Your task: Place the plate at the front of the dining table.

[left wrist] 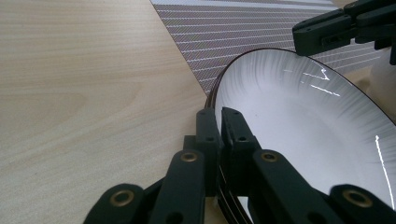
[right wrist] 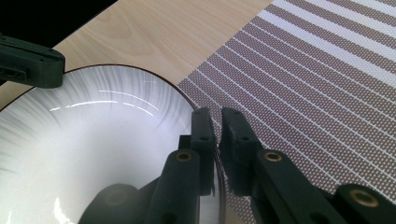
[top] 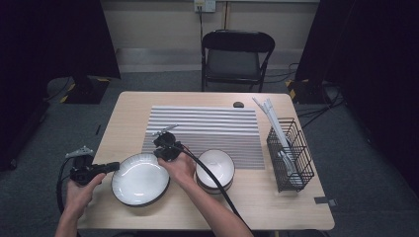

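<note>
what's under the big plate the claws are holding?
The plate lies mostly on the bare wooden table, its far edge by the striped mat. Both claws clamp its rim. Whatever lies directly beneath the plate is covered.

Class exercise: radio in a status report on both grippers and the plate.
Left gripper shut on plate rim. Right gripper shut on opposite rim. Bowl close beside plate, placemat just beyond.

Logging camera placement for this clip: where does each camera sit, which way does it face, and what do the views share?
High view: above the person's side, looking forward and down on the table; both forearms and hands enter from below.
Left gripper view: rides the left gripper, looking along its jaws clamped on the plate rim.
Right gripper view: rides the right gripper, jaws pinching the opposite rim beside the striped mat.
Shared: the plate; each gripper view shows the other gripper.
</note>
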{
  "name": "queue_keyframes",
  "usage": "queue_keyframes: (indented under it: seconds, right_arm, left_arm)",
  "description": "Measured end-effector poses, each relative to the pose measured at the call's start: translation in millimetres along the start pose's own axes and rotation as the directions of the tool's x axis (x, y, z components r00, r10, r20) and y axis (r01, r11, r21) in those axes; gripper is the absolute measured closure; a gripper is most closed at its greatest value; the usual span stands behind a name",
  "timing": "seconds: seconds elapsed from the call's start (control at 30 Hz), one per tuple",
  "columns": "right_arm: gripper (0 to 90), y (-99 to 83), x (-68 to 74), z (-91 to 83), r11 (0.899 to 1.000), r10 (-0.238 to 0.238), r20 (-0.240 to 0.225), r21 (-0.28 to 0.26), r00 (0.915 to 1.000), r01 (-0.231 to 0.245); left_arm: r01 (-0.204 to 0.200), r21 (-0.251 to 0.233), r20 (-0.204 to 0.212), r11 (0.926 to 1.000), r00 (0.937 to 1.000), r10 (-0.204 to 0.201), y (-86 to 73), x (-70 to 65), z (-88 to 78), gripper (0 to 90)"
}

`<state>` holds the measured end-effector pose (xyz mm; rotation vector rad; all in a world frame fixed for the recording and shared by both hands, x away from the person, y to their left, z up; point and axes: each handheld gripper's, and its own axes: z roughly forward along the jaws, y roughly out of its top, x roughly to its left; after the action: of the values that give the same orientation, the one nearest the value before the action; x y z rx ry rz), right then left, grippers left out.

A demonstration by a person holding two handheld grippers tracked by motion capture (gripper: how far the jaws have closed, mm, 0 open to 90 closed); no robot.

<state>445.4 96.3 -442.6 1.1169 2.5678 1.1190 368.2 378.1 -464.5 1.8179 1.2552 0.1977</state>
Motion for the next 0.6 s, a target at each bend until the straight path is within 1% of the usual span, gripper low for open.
queue_keyframes:
  seconds: [0.07, 0.1, 0.13, 0.17, 0.2, 0.23, 0.27, 0.33, 0.4, 0.43, 0.5, 0.53, 0.6]
  right_arm:
    - [88.3, -0.6, -1.4, 0.6, 1.0, 0.002, -0.015, 0.012, 0.9999, -0.002]
    - [88.6, -0.9, -0.8, 0.6, 1.0, 0.004, -0.015, 0.014, 0.9999, -0.003]
    - [88.7, -0.8, 0.8, 0.5, 1.0, -0.008, -0.009, 0.015, 0.9999, 0.008]
    - [88.8, -0.5, 1.1, 0.4, 0.999, -0.032, 0.0, 0.016, 0.9995, 0.032]
    - [88.9, -0.6, 1.3, 0.4, 0.999, -0.03, 0.001, 0.017, 0.9995, 0.03]
    - [89.0, -0.5, 1.3, 0.3, 1.0, -0.024, 0.0, 0.019, 0.9997, 0.024]
    - [89.0, -0.3, 1.1, 0.2, 0.999, -0.025, -0.002, 0.02, 0.9997, 0.025]
    - [89.1, -0.3, 0.9, 0.3, 1.0, -0.012, -0.006, 0.02, 0.9999, 0.012]
    - [89.1, -0.2, 0.7, 0.7, 1.0, 0.007, -0.009, 0.02, 0.9999, -0.007]
    - [89.0, 0.0, 0.3, 0.4, 0.999, 0.03, -0.011, 0.027, 0.9995, -0.029]
    - [88.7, -1.0, -1.9, 1.8, 0.998, 0.06, -0.036, 0.019, 0.9975, -0.06]
    - [88.5, -1.9, -1.5, 3.1, 0.998, 0.057, -0.04, 0.027, 0.9976, -0.056]
    - [88.4, -3.0, 0.2, 3.3, 0.998, 0.06, -0.036, 0.02, 0.9976, -0.059]
  left_arm:
    - [0.004, -0.001, 0.003, 1.0, 1.0, -0.004, -0.1, 0.2, 0.1, 86.6]
    - [0.004, -0.001, 0.003, 1.0, 1.0, -0.004, -0.1, 0.3, 0.1, 86.5]
    - [0.006, -0.001, 0.003, 1.0, 1.0, -0.006, -0.2, 0.4, 0.1, 86.4]
    - [0.01, -0.001, 0.0, 1.0, 1.0, -0.01, -0.3, 0.4, 0.1, 85.9]
    - [0.013, 0.002, -0.01, 0.9999, 0.9999, -0.013, -0.4, 0.5, 0.1, 84.2]
    - [0.016, 0.003, -0.01, 0.9999, 0.9998, -0.016, -0.8, 0.8, 0.4, 80.9]
    - [0.018, 0.009, -0.014, 0.9998, 0.9997, -0.018, -1.2, 0.9, 0.7, 79.5]
    - [0.022, 0.016, -0.012, 0.9996, 0.9997, -0.022, -2.1, 1.5, 1.3, 76.5]
    - [0.024, 0.014, -0.011, 0.9996, 0.9996, -0.024, -2.4, 1.6, 1.3, 76.5]
    - [0.024, 0.012, -0.013, 0.9997, 0.9996, -0.023, -2.3, 1.4, 1.2, 76.5]
    - [0.024, 0.009, -0.006, 0.9997, 0.9997, -0.024, -2.3, 1.3, 1.0, 76.4]
    - [0.02, 0.006, -0.008, 0.9998, 0.9998, -0.02, -2.4, 0.9, 0.8, 76.4]
    - [0.02, 0.003, -0.007, 0.9998, 0.9998, -0.02, -2.4, 0.7, 0.4, 76.2]
